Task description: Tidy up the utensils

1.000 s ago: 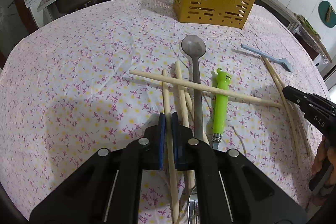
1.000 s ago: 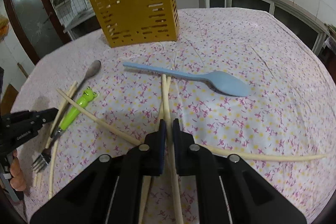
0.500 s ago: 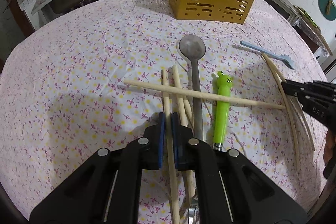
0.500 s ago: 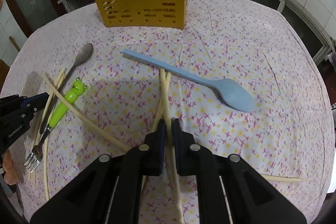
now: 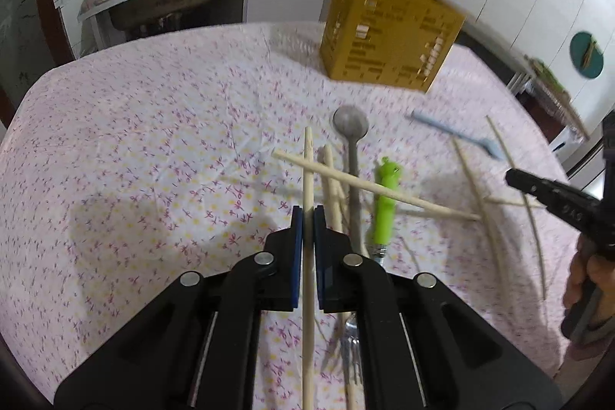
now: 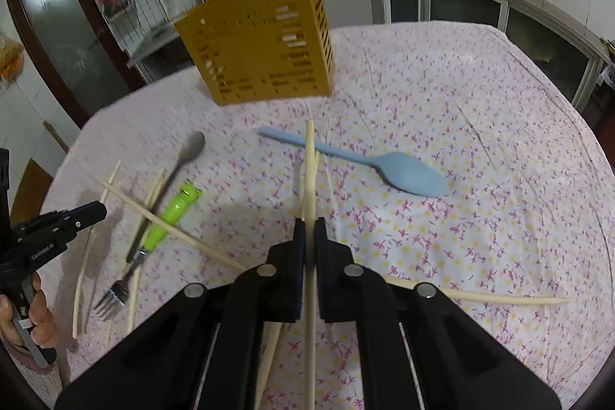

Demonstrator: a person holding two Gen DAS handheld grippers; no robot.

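With the left gripper (image 5: 308, 218) pinching one pale wooden chopstick (image 5: 307, 156) and the right gripper (image 6: 309, 231) pinching another chopstick pair (image 6: 309, 156), both lifted, the next move is probably carrying them to the far yellow slotted plastic utensil holder (image 6: 257, 37) and dropping them upright.

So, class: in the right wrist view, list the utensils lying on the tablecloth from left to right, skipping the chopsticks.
fork → green-handled utensil → grey metal spoon → blue spoon

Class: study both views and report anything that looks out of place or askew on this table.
Loose chopsticks lie scattered; one long chopstick lies crossed over the metal spoon and green-handled fork, outside the yellow holder. Each tool grips one chopstick.
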